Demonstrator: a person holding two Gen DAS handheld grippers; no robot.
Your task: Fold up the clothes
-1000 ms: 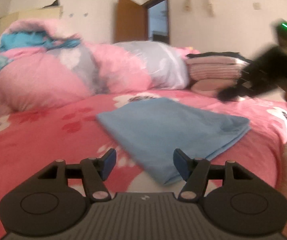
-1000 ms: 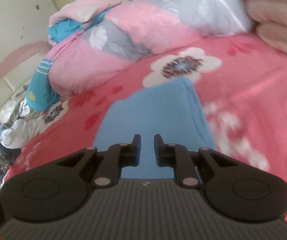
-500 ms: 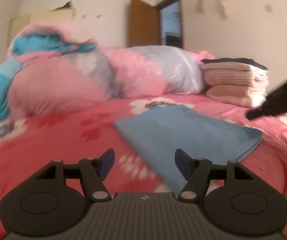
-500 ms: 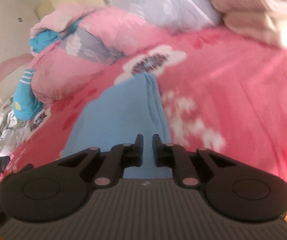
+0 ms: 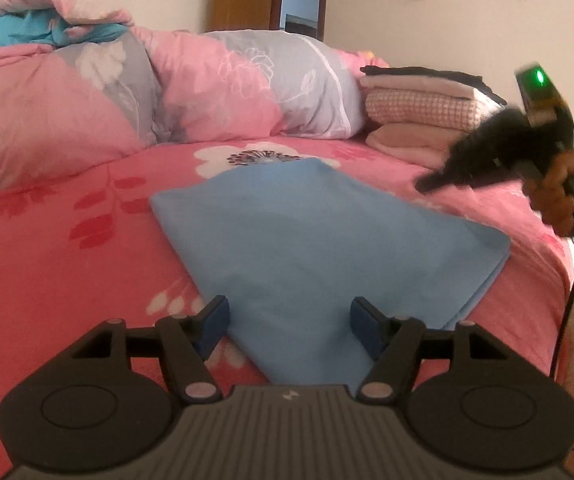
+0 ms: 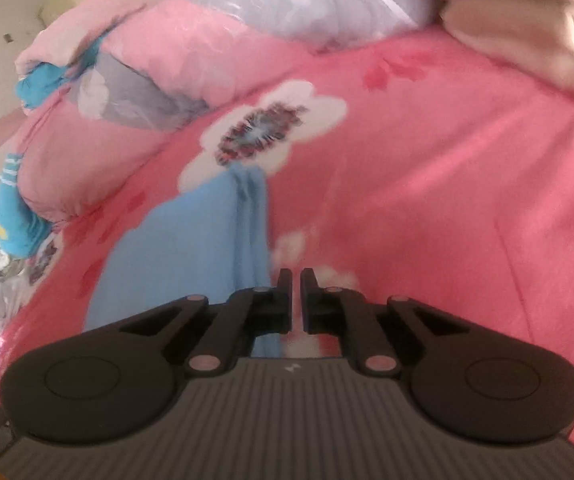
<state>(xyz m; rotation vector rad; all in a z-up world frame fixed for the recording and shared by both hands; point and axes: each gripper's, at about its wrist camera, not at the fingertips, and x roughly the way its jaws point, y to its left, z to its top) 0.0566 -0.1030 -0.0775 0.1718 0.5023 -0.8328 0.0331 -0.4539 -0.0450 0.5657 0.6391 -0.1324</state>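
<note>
**Blue cloth, folded, on bed: both grippers free of it**

Where the earlier frames had the blue cloth [image 5: 319,248] off to the right of the left gripper [image 5: 289,322], it now sits centred ahead of it, one corner reaching in between the spread jaws; nothing is gripped and the pads touch no fabric. Those jaws have just been opening a little further. The right gripper [image 6: 295,298] has just been closing: its jaws are now clenched to a thin slit, with nothing between them. Earlier it hung over the cloth's middle; now it hangs over the cloth's right-hand border, bedsheet [image 6: 447,200] showing beneath the tips.

- Item: blue cloth, folded flat, several layers visible along one edge [image 6: 251,216].
- Place: on the pink floral bedsheet, near the bed's front, well apart from the other clothes.
- Lie: in the left view a corner points at the camera and the long axis runs diagonally, from far left to near right. In the right view the long axis runs away from the gripper toward the white flower print [image 6: 263,132].
- Also present: rolled pink-and-grey quilt [image 5: 167,88] behind; stack of folded clothes [image 5: 419,108] at the far right; a hand [image 5: 563,192] holding the right gripper, blurred, above the sheet just right of the cloth.
</note>
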